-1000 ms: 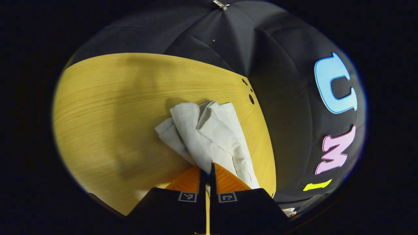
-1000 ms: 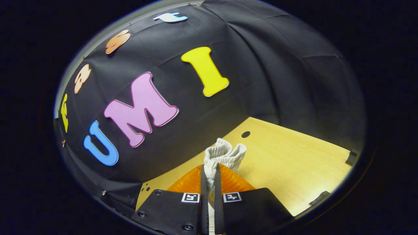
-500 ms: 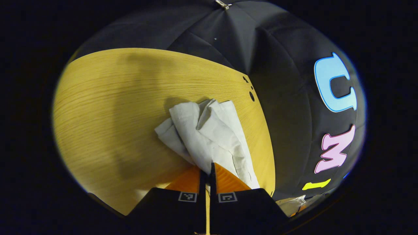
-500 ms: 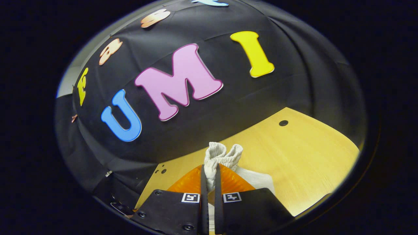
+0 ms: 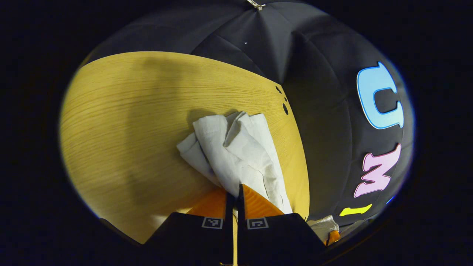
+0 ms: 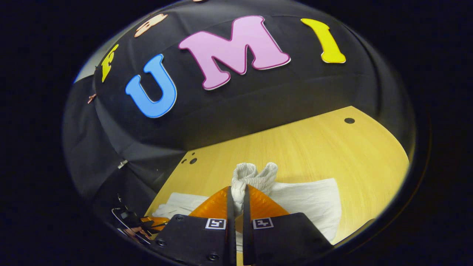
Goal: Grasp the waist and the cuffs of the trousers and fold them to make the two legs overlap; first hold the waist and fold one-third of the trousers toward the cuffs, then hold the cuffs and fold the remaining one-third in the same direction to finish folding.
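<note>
Our right tongs, clamped on the trousers' waist, have tipped toward the surface, while our left tongs stay clamped on the cuffs.

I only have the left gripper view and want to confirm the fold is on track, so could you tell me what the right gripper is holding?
Observer: The right gripper is shut on the bunched elastic waist of the trousers.
Operator: Thank you; is that waist lying on the table?
Observer: No, it stands up between the fingers, above trouser fabric spread flat on the table.
</note>
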`<state>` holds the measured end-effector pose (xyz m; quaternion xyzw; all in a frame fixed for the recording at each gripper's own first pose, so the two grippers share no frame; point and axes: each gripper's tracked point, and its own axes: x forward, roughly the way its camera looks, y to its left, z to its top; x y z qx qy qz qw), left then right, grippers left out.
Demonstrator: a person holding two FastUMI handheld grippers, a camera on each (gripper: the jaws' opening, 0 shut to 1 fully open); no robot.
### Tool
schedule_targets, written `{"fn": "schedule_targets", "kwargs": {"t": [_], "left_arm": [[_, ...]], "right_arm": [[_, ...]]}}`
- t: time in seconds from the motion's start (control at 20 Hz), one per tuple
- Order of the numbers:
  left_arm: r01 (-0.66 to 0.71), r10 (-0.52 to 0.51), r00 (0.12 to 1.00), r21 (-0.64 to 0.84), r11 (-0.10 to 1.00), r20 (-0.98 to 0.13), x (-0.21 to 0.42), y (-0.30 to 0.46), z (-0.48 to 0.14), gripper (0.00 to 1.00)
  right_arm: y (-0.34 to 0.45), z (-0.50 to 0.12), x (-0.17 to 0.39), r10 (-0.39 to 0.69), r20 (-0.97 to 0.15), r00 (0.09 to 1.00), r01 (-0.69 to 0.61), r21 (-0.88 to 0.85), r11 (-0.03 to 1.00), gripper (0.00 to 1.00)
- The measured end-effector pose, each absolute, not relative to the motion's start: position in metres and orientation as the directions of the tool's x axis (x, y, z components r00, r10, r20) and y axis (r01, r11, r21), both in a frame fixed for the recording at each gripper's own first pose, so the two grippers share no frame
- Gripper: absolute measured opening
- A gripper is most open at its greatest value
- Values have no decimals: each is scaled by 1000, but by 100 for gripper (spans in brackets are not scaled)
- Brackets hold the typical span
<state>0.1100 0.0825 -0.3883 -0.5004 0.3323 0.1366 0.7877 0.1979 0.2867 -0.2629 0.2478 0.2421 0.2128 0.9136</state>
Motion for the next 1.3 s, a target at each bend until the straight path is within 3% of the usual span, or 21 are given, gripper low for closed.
{"fn": "schedule_targets", "kwargs": {"t": [0.25, 0.3, 0.35, 0.45, 0.5, 0.55, 0.6, 1.0, 1.3], "left_arm": [[-547, -127, 745, -708, 448, -655, 110, 83, -388, 10], [-546, -127, 745, -708, 447, -655, 111, 82, -389, 10], [-546, -128, 745, -709, 447, -655, 111, 82, -389, 10], [-546, -132, 745, -712, 441, -654, 111, 82, -389, 10], [-548, -131, 746, -714, 436, -653, 111, 83, -389, 9], [-550, -132, 746, -716, 430, -652, 111, 82, -389, 9], [-552, -133, 746, -717, 425, -653, 111, 82, -389, 10], [-486, -141, 807, -779, 396, -574, 121, 80, -354, 9], [-371, -155, 866, -819, 438, -475, 141, 53, -298, 7]], "right_arm": [[339, -294, 164, 615, -411, 673, -345, 561, 752, 15], [353, -295, 154, 655, -407, 636, -361, 593, 720, 25], [363, -292, 148, 690, -392, 608, -374, 625, 685, 19], [372, -280, 139, 730, -356, 583, -381, 674, 632, 46], [371, -274, 136, 739, -340, 582, -380, 689, 616, 53], [366, -270, 138, 734, -333, 592, -374, 693, 616, 68], [355, -267, 140, 724, -327, 607, -366, 694, 620, 71], [207, -283, 164, 513, -344, 787, -142, 708, 692, 72], [101, -314, 150, 352, -394, 849, 43, 715, 698, 72]]}}
